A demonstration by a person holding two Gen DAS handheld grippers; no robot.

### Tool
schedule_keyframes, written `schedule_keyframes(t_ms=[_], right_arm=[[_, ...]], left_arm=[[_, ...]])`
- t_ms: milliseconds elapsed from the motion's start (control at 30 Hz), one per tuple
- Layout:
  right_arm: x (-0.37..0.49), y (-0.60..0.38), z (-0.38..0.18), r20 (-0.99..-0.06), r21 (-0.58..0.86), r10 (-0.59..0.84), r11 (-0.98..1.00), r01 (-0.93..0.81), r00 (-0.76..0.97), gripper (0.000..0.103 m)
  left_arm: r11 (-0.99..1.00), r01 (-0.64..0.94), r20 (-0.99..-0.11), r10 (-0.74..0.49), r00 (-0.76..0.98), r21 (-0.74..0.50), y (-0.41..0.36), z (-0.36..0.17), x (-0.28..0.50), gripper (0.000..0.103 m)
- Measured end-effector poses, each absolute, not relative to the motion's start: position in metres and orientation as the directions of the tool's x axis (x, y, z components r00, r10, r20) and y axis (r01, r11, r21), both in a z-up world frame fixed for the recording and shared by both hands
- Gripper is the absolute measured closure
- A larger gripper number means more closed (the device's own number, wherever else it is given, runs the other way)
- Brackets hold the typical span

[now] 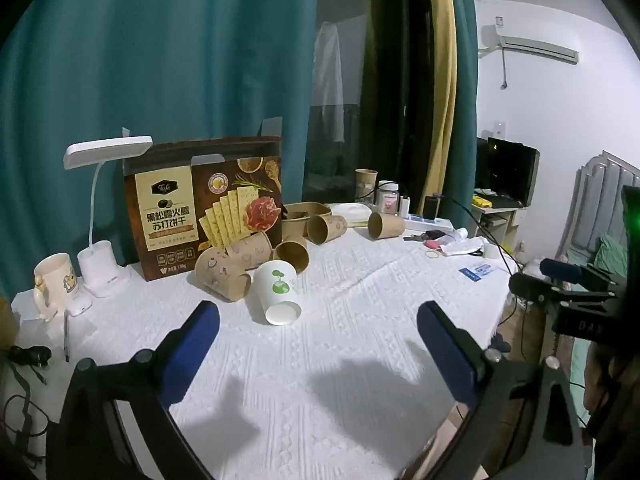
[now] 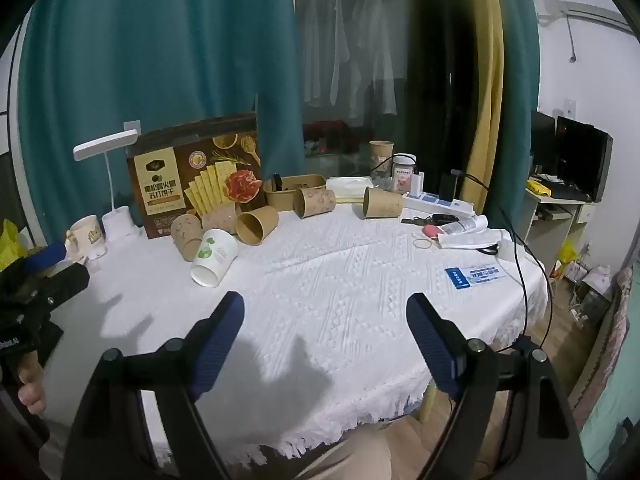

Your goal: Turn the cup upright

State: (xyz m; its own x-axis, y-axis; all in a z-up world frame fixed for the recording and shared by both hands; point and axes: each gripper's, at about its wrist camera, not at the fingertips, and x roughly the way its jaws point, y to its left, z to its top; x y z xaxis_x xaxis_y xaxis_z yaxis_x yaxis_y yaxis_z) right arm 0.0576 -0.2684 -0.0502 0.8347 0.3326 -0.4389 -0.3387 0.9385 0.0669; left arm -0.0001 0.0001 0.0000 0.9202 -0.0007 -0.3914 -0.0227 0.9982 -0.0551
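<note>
Left gripper (image 1: 318, 318): right up at the lens, jaws spread wide with nothing between them, blue pads hanging over the white cloth, and their shadows fall on it just below.

Right gripper (image 2: 325, 312): same story in its own view, jaws wide apart and empty, poised over the near edge of the tabletop (image 2: 360, 292) (its fringe hangs off the front).

White paper cup (image 1: 278, 294): here's the one to watch, lying on its side with a green sprout print on the wall, open mouth tipped toward the camera. It sits just ahead of the left gripper, apart from both pads. From the right wrist view it lies off to the left (image 2: 213, 257), well clear of that gripper.

Brown paper cups (image 1: 224, 276): a cluster of them toppled right behind the white cup, the nearest touching or almost touching it (hard to call). Two more lie on their sides farther back (image 1: 386, 225).

Cracker box (image 1: 204, 204): standing upright behind the cluster, against the teal curtain (image 1: 160, 60).

Desk lamp (image 1: 106, 152): white, at the left of the box, head level over its base.

Mug (image 1: 52, 280): cream, upright, just beside the lamp base at the tabletop's left edge.

Power strip (image 2: 438, 203): white, far right of the tabletop, with a black cable trailing off the edge.

Blue-and-white card (image 2: 476, 274): flat on the cloth, right side, well apart from the cups.
</note>
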Motion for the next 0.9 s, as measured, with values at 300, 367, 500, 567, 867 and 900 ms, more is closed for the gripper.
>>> schedule_keyframes(t_ms=[300,367,500,567,867,900], right_arm=[[0.0597,-0.2705,-0.0505,-0.436,0.069,0.33,0.94,-0.334,0.837,0.022],[0.0583,-0.2691,-0.0501,-0.434,0.065,0.329,0.94,-0.335,0.839,0.022],[0.0643,-0.2684,-0.0501,-0.435,0.067,0.326,0.941,-0.331,0.839,0.022],[0.0617,-0.2682,-0.0496,-0.435,0.067,0.326,0.941,-0.331,0.839,0.022],[0.063,-0.2695,-0.0498,-0.436,0.071,0.327,0.941,-0.33,0.839,0.022],[0.063,-0.2698,-0.0499,-0.435,0.072,0.329,0.941,-0.331,0.838,0.022]], left_arm=[[0.998,-0.019,-0.391,-0.004,0.92,-0.055,-0.0004,-0.0004,0.0004,0.004],[0.998,-0.016,-0.39,-0.007,0.921,-0.054,0.0003,0.001,0.0029,0.004],[0.999,-0.008,-0.386,-0.013,0.922,-0.053,0.0016,0.0018,0.0016,0.004],[0.999,-0.006,-0.385,-0.014,0.923,-0.051,0.0006,0.0024,0.0019,0.004],[0.999,0.003,-0.382,-0.021,0.924,-0.046,-0.0062,0.0047,0.0073,0.004],[0.999,0.004,-0.383,-0.021,0.924,-0.047,-0.006,0.0049,0.0083,0.004]])
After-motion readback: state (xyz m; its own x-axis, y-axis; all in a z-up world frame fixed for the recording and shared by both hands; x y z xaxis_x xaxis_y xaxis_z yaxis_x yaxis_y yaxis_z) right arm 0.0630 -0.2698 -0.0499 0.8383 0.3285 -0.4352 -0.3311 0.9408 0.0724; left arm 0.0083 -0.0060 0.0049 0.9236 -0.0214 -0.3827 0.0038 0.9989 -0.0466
